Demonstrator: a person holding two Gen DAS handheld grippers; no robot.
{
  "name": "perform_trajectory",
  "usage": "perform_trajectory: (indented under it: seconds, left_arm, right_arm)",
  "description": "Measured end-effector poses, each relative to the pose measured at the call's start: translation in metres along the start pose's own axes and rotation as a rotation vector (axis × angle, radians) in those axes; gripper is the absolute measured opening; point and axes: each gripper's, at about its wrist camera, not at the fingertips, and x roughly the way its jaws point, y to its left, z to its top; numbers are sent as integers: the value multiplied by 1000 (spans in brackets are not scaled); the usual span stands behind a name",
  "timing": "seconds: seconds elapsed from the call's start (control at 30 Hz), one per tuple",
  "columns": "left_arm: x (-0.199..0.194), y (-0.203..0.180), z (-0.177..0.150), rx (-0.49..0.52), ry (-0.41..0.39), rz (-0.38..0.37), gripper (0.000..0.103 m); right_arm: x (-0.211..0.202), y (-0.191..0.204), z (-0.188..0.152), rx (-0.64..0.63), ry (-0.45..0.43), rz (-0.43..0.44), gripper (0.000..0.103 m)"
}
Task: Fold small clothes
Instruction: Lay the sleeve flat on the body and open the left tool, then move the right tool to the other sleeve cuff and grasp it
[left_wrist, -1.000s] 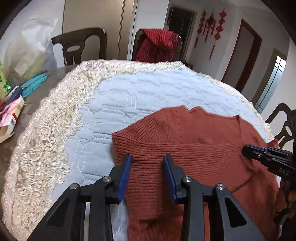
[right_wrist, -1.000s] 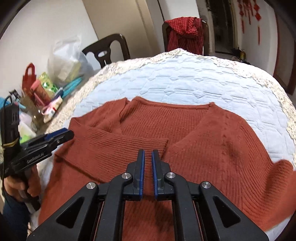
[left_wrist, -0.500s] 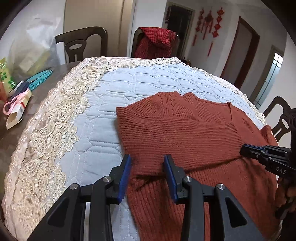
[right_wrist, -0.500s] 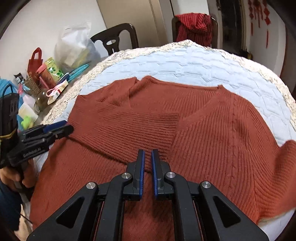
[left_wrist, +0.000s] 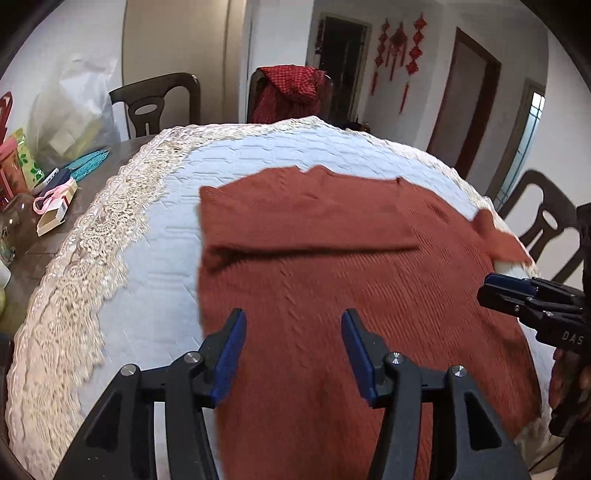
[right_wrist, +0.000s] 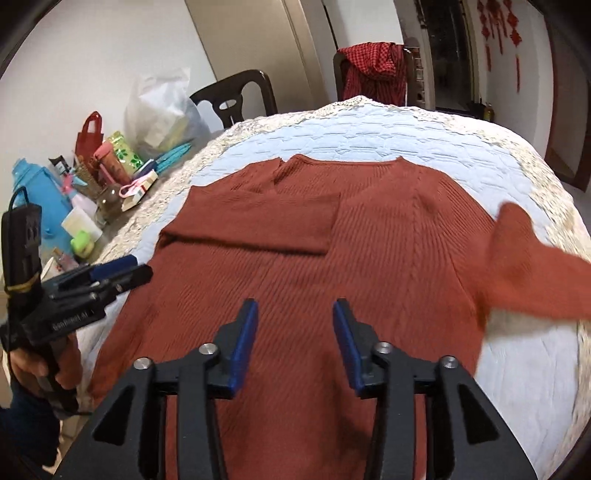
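Note:
A rust-red knit sweater (left_wrist: 332, 280) lies flat on the quilted blue cloth of the round table (left_wrist: 155, 280). Its left sleeve (left_wrist: 303, 229) is folded across the chest. Its right sleeve (right_wrist: 532, 269) sticks out to the right over the cloth. My left gripper (left_wrist: 293, 350) is open and empty, above the sweater's lower left part. My right gripper (right_wrist: 293, 343) is open and empty, above the sweater's lower middle. Each gripper also shows in the other's view: the right one (left_wrist: 524, 295) at the right edge, the left one (right_wrist: 107, 277) at the left.
A lace border (left_wrist: 74, 266) rims the cloth. Bags, boxes and bottles (right_wrist: 92, 192) crowd the table's left side. Dark wooden chairs (left_wrist: 159, 103) stand behind, one draped with a red checked cloth (left_wrist: 291, 92); another chair (left_wrist: 546, 225) stands at the right.
Both grippers have pulled back toward the sweater's hem. My right gripper has gone from shut to open, and my left gripper has opened wider. The folded left sleeve stays across the chest.

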Motion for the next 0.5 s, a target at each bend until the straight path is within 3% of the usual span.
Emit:
perform_trajectory:
  seconds: [0.5]
  left_arm:
    - [-2, -48, -10, 48, 20, -15, 57]
  right_arm:
    - [-23, -15, -30, 43, -10, -32, 44]
